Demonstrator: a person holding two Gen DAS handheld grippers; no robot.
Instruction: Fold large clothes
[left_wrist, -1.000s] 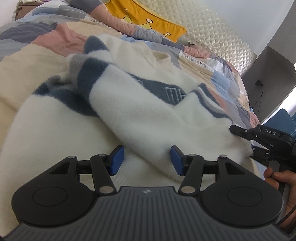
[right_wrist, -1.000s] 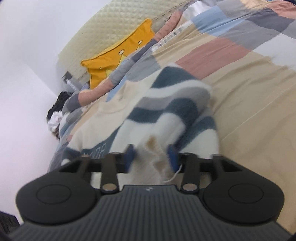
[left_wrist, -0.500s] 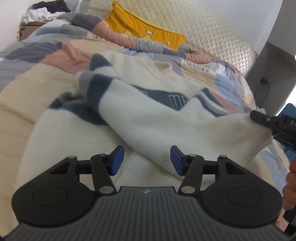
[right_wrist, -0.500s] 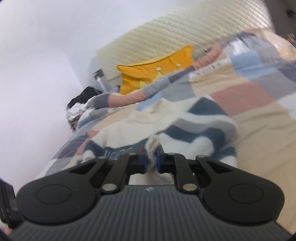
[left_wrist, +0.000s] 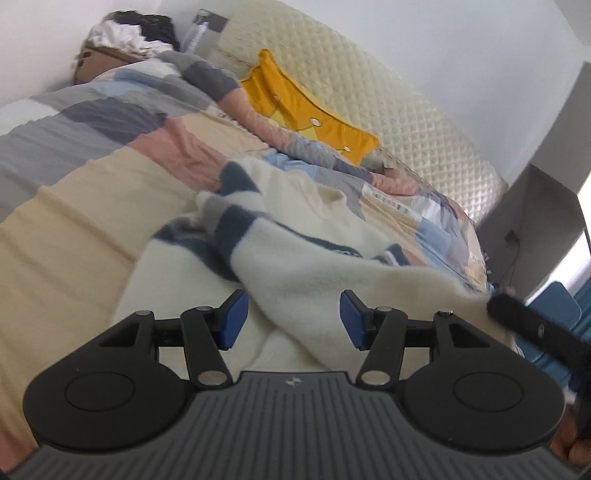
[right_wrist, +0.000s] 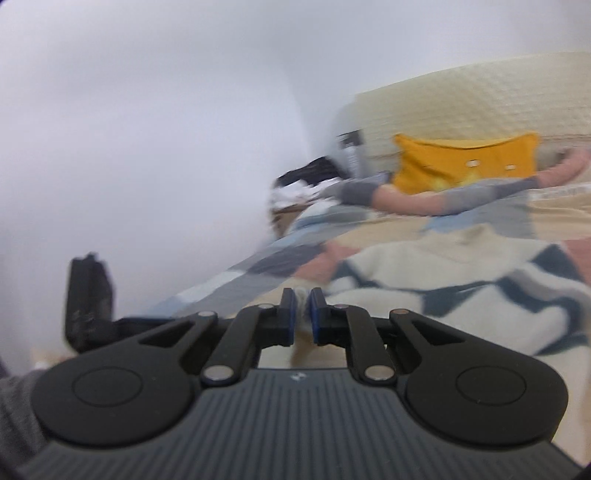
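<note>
I am holding my right gripper (right_wrist: 302, 313) with its jaws clenched on a pinch of cream fabric at the edge of the fleece sweater (left_wrist: 332, 266); a second ago those jaws were spread wide around that edge, so the grasp is new. My left gripper (left_wrist: 291, 317) is hovering with its jaws released, nothing between them, just above the near fold of the same garment. The sweater, cream with navy and grey stripes, is lying crumpled on the patchwork quilt (left_wrist: 85, 206) of the bed, short of the yellow pillow (left_wrist: 314, 118). In the left view the edge I have caught is now drawn up and out toward the right, stretched taut where it was slack and resting before. The right view is blurred, which suggests I am moving fast. I judge the fold is only starting: one corner is secured, and my left side probably needs to catch an opposite edge before the cloth can be spread flat.
</note>
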